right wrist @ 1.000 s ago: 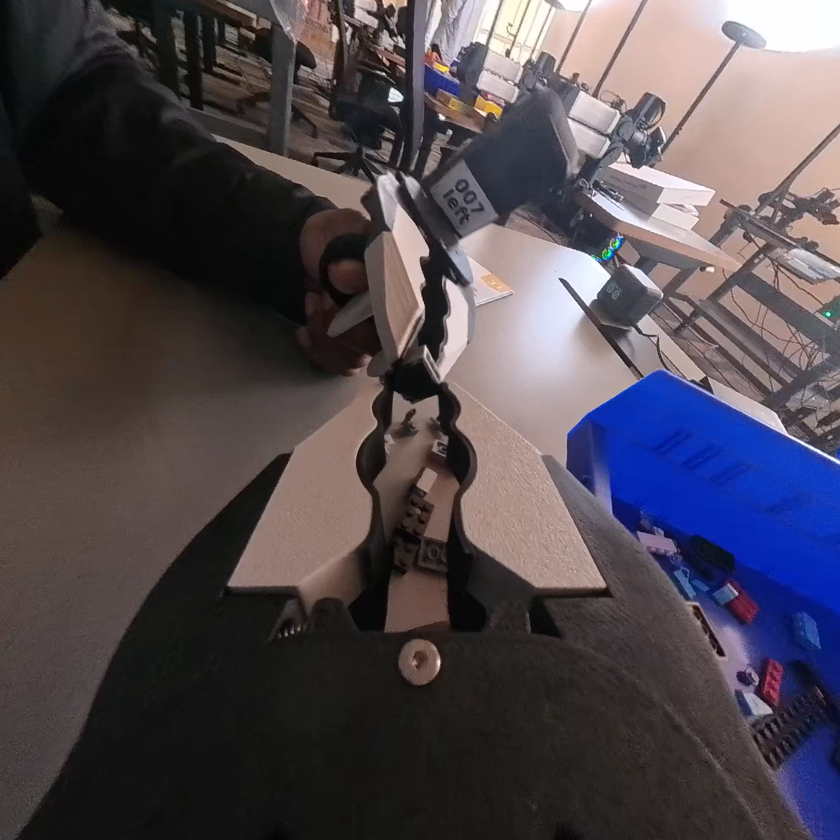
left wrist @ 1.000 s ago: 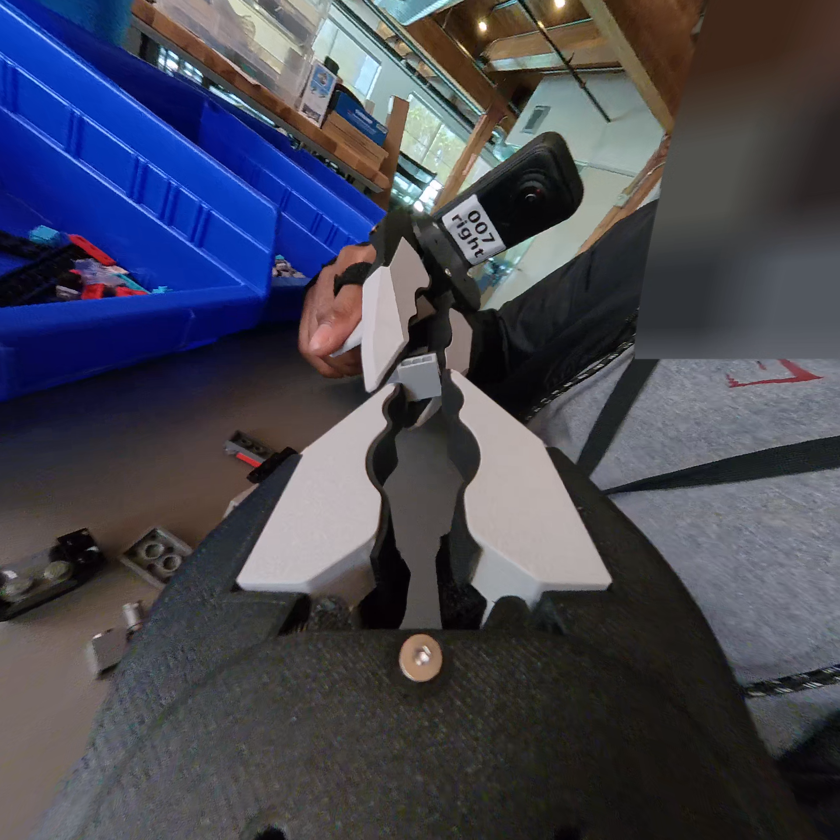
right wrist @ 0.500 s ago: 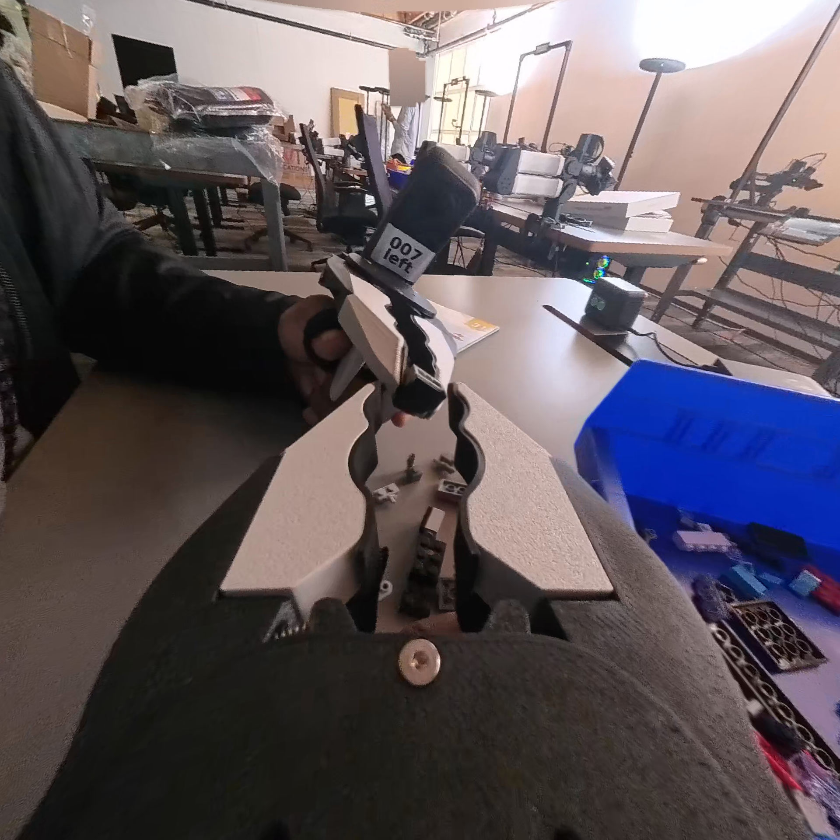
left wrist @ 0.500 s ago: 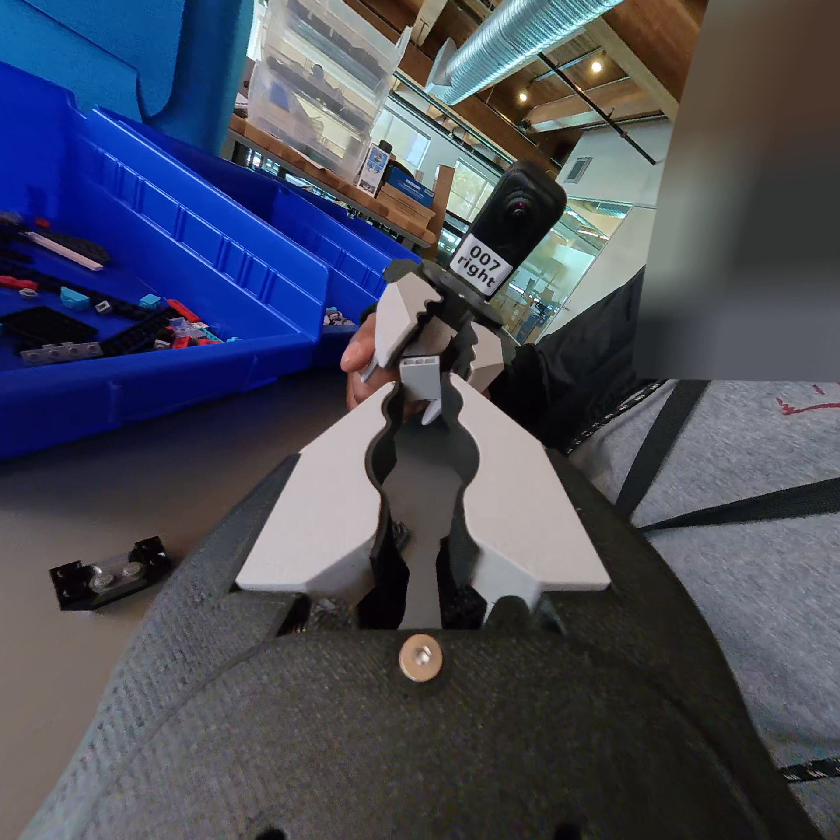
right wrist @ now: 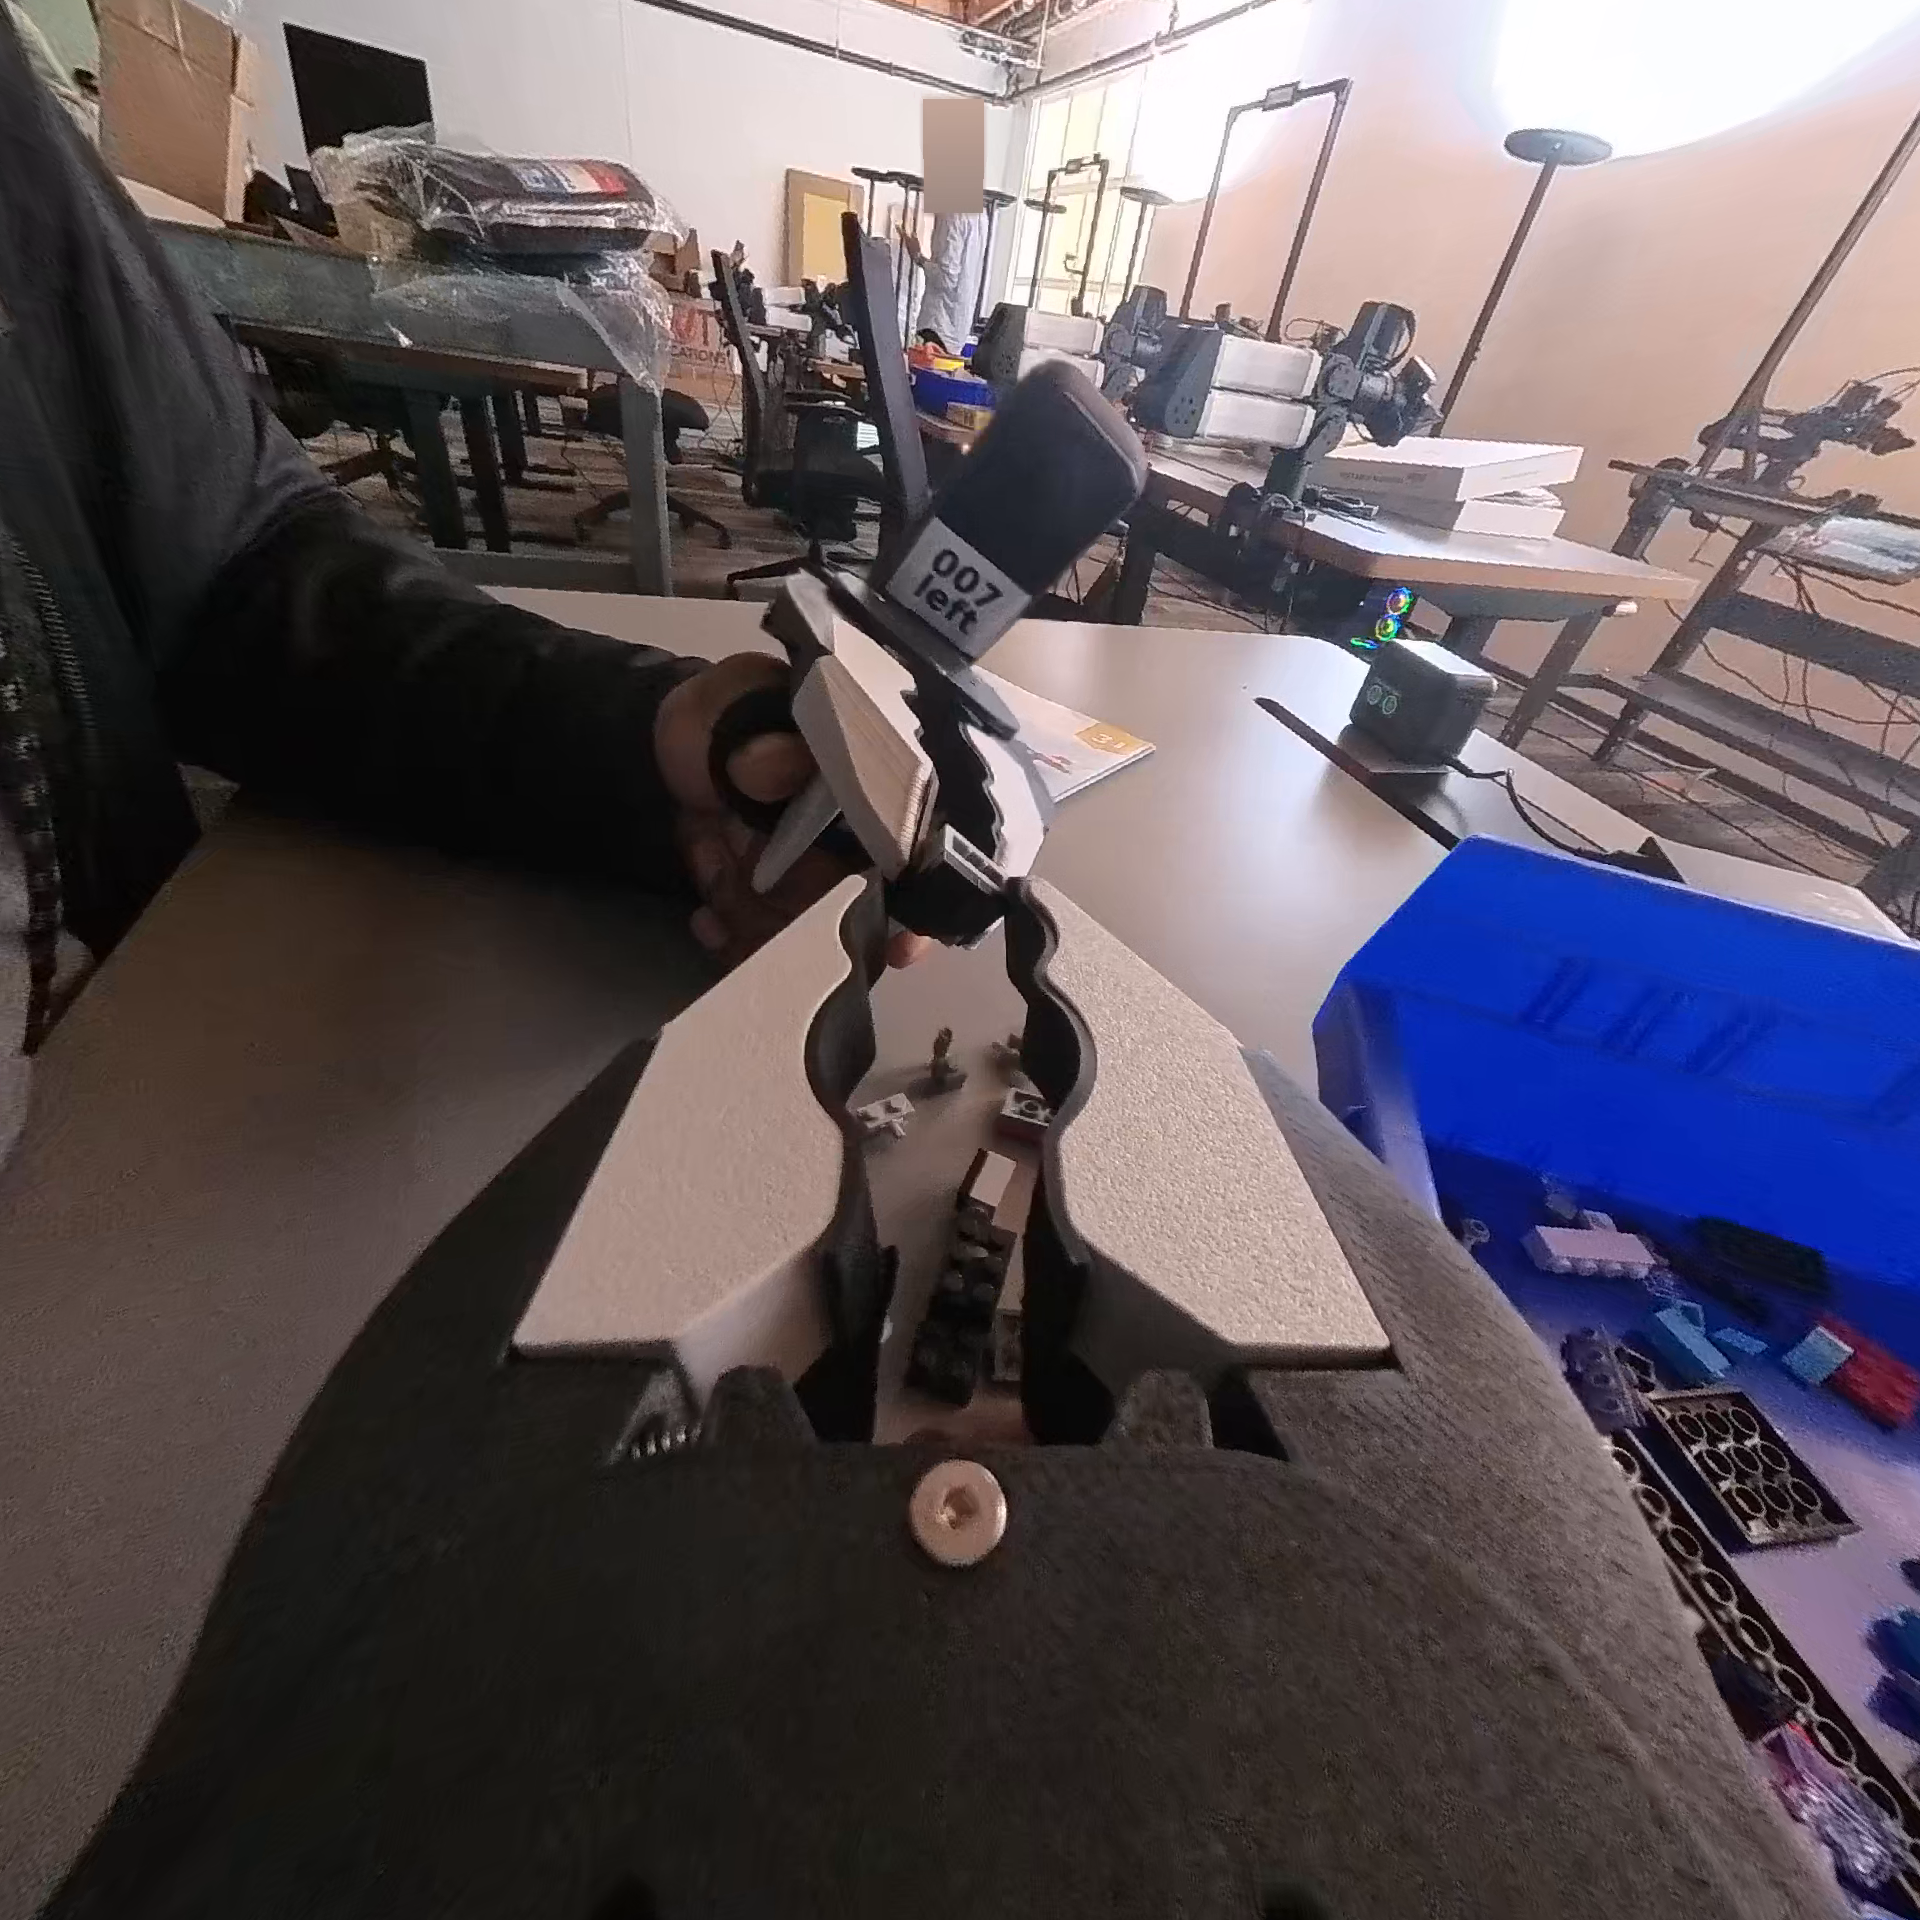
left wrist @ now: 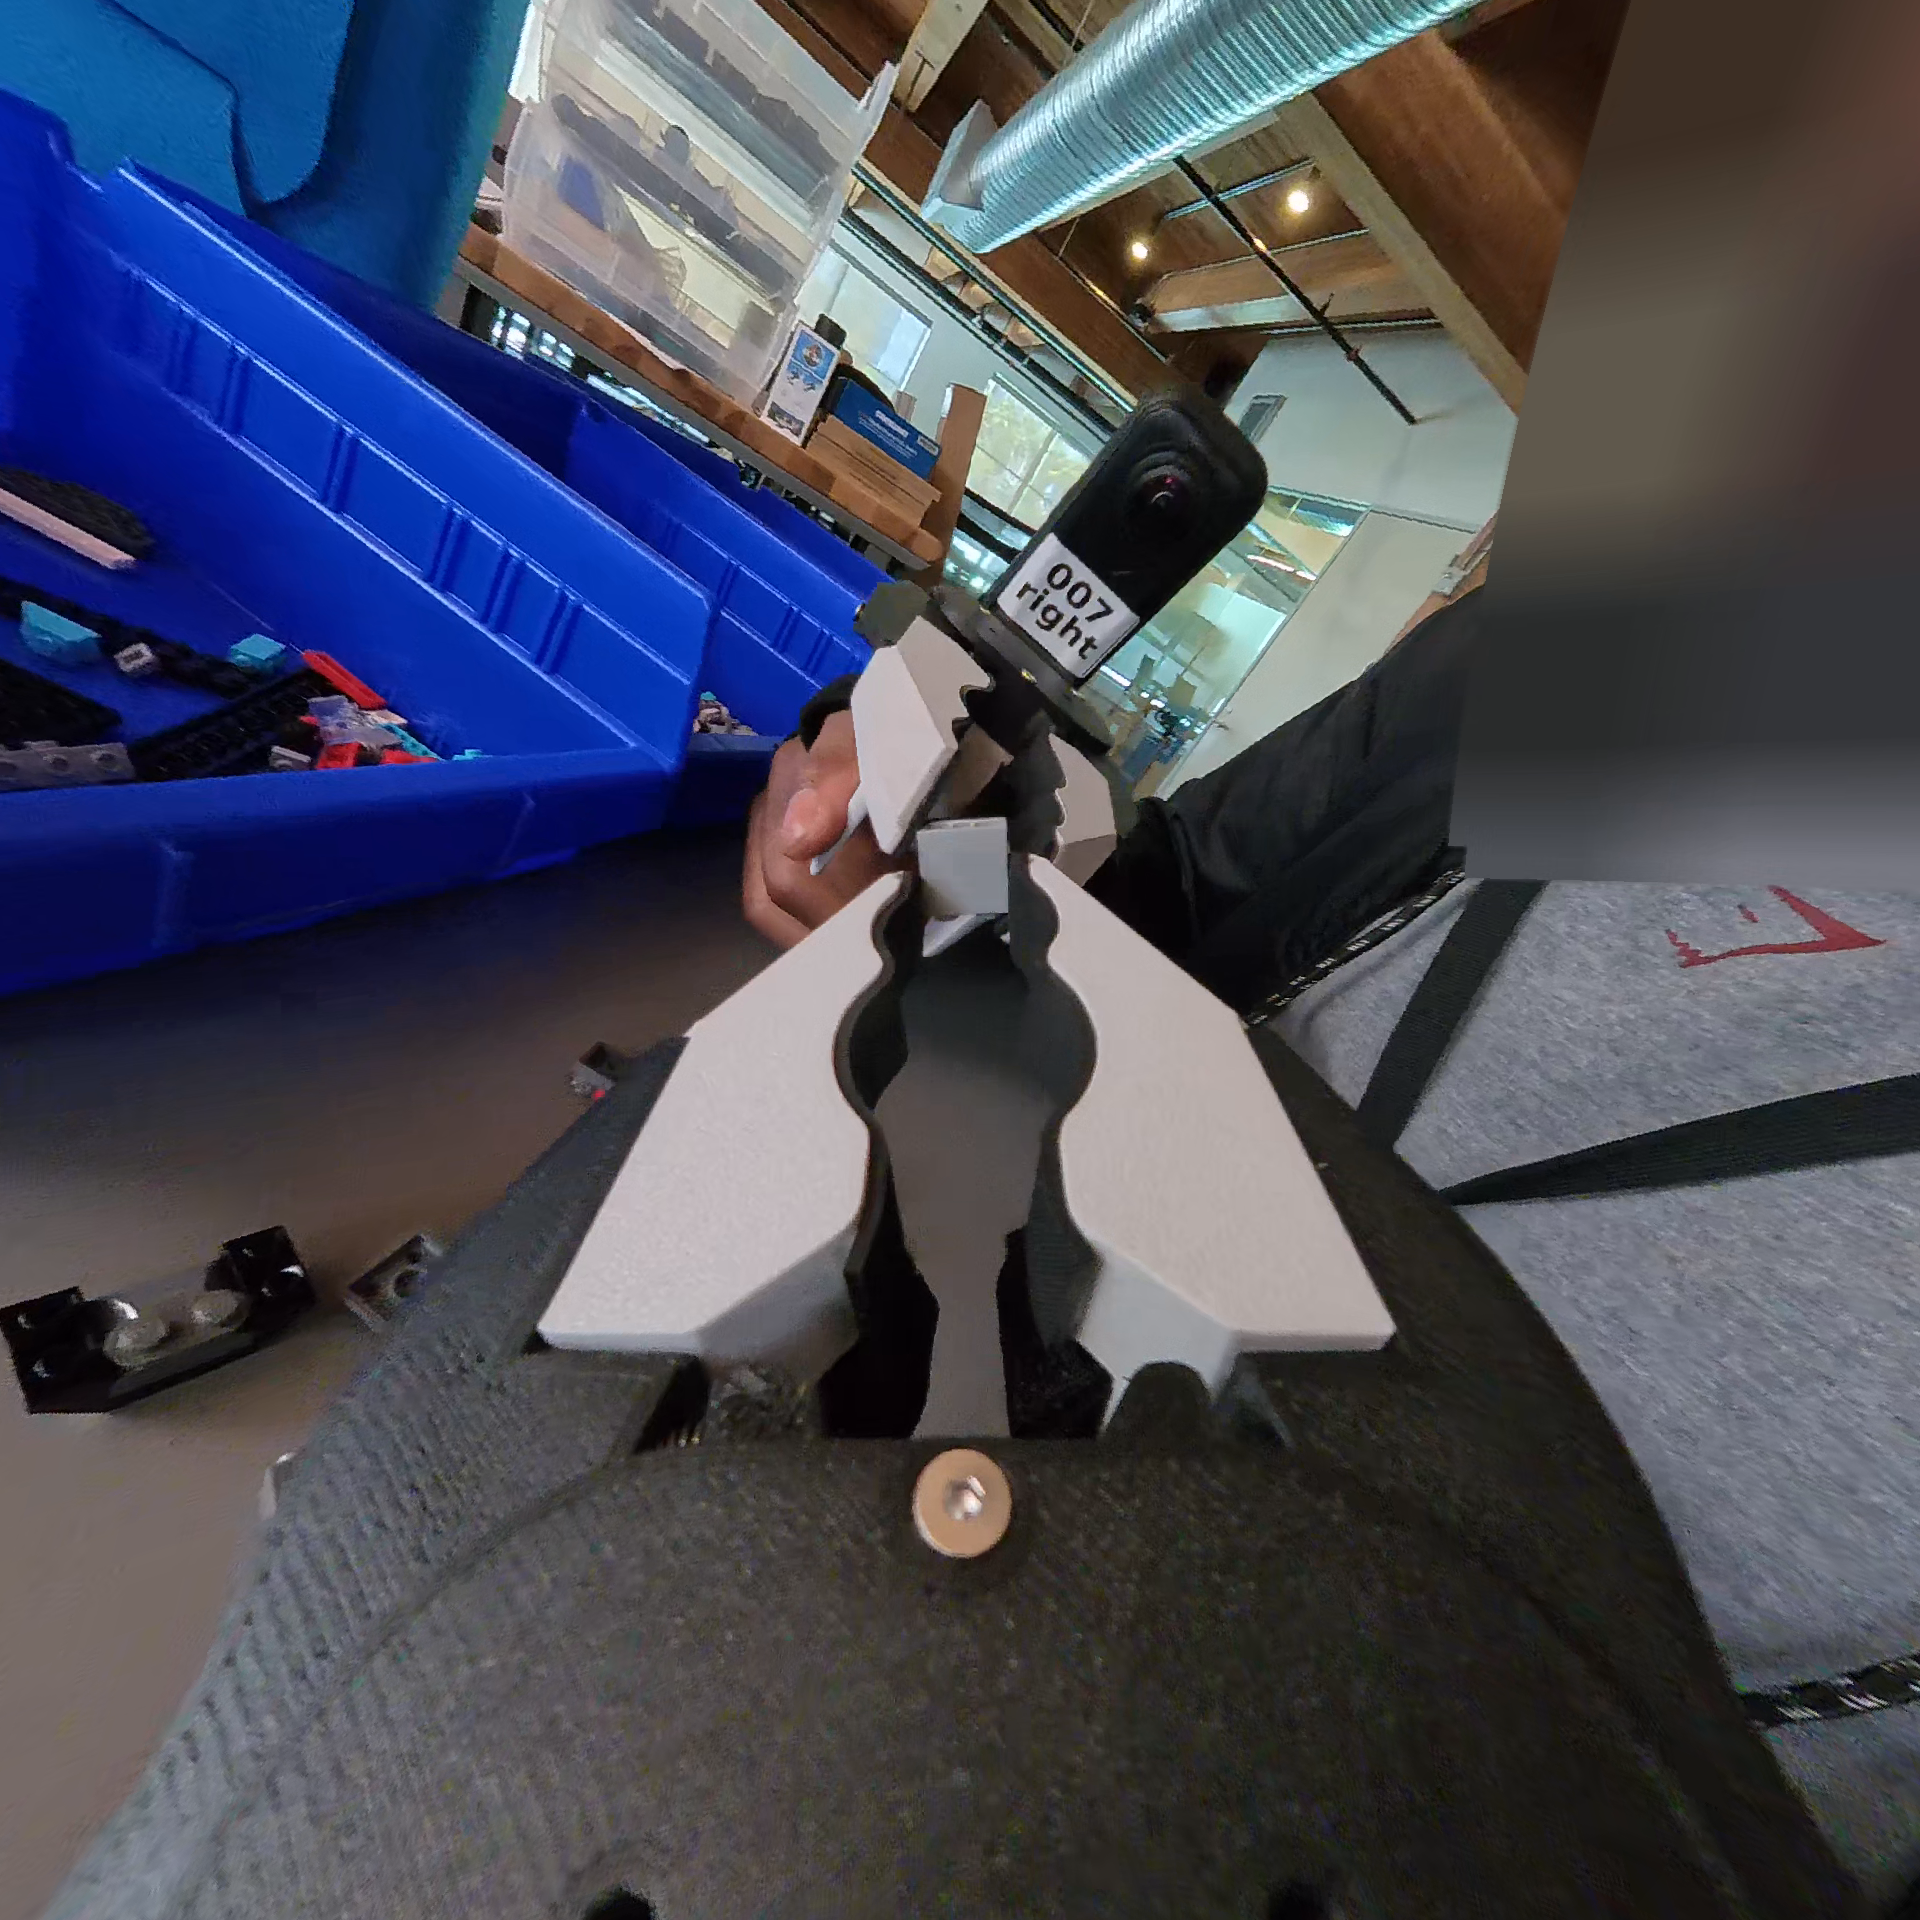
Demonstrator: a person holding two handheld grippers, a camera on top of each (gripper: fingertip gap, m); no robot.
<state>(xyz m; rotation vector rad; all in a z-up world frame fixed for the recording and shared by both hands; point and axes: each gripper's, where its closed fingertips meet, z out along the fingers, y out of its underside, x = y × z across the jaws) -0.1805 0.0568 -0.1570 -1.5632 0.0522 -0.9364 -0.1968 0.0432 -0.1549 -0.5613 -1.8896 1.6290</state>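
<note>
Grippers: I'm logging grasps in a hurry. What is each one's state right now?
Left gripper: shut on a black piece.
Right gripper: shut on a light grey brick.

Left gripper [left wrist: 964,914]: light grey fingers on a black textured body; the brick [left wrist: 966,864] between them is light grey. Bin [left wrist: 343,831]: bright blue, holding black, red and turquoise pieces. Table [right wrist: 312,1039]: plain beige-grey; sleeve [right wrist: 416,707]: black
</note>
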